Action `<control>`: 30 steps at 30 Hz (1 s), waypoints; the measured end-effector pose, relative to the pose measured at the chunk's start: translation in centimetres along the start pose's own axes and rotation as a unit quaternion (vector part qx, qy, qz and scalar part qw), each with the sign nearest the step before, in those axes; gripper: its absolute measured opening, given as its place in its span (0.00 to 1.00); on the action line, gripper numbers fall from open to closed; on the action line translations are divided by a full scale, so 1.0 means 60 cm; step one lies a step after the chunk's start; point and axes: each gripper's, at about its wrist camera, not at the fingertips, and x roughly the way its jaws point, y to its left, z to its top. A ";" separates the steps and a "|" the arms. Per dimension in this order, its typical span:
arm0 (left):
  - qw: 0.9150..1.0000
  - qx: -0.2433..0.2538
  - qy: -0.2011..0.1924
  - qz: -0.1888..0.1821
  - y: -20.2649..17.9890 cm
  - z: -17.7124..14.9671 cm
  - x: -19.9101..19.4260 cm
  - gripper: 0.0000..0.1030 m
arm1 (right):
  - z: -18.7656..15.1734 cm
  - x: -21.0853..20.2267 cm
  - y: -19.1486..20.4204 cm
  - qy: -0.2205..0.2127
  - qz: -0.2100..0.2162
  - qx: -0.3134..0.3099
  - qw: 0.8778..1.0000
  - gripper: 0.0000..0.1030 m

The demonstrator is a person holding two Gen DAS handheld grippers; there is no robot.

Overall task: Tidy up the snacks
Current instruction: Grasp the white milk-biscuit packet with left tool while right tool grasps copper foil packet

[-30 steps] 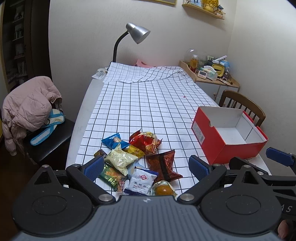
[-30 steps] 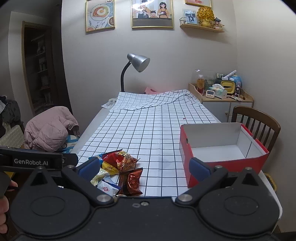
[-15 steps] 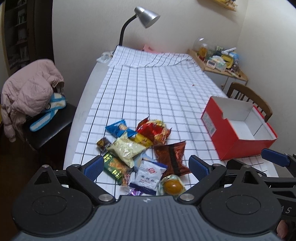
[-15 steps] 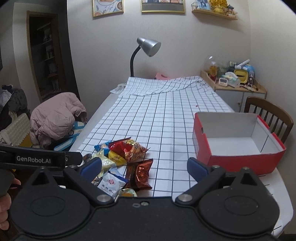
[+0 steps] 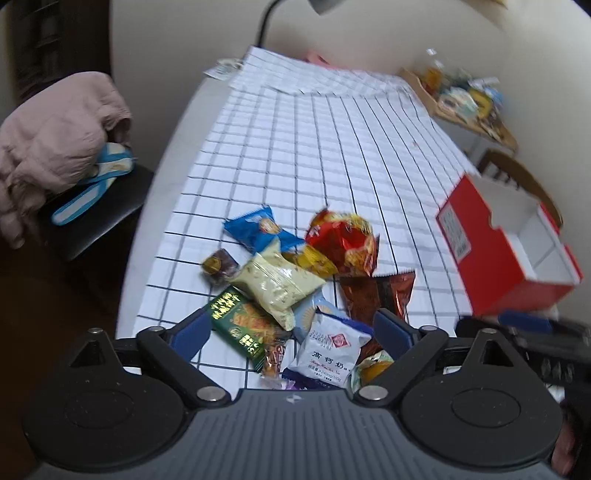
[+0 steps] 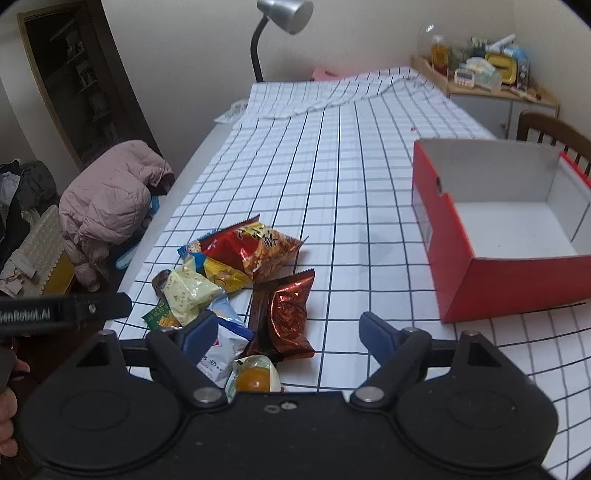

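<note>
Below the left gripper (image 5: pixel 291 332), its jaws just narrowing yet wide and holding nothing, snack packets (image 5: pixel 295 291) crowd the checked cloth; the red box (image 5: pixel 491 266), somewhat blurred, sits at three o'clock.

From the right gripper (image 6: pixel 286 330), jaws likewise closing but apart and empty, the brown packet (image 6: pixel 286 314) lies between the fingers and the box (image 6: pixel 480 280) at two o'clock.

Lamp (image 6: pixel 286 14): head cropped by top edge. Shelf clutter (image 5: pixel 465 98): blurred, unidentifiable. Purple wrapper (image 5: pixel 295 384): mostly hidden behind gripper body. White packet (image 6: pixel 218 350): print partly covered.

Both tongs (image 5: pixel 291 328) (image 6: pixel 286 332) agape, narrowing, empty.
</note>
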 end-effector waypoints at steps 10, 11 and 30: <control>0.995 0.084 0.049 -0.020 -0.047 -0.031 0.094 0.84 | 0.012 0.098 -0.013 0.063 0.035 0.013 0.997 0.68; 0.994 0.091 0.052 -0.020 -0.050 -0.033 0.101 0.84 | 0.012 0.105 -0.011 0.066 0.037 0.012 0.997 0.66; 0.986 0.127 0.104 -0.027 -0.064 -0.037 0.161 0.57 | 0.009 0.166 -0.002 0.102 0.030 0.002 0.994 0.51</control>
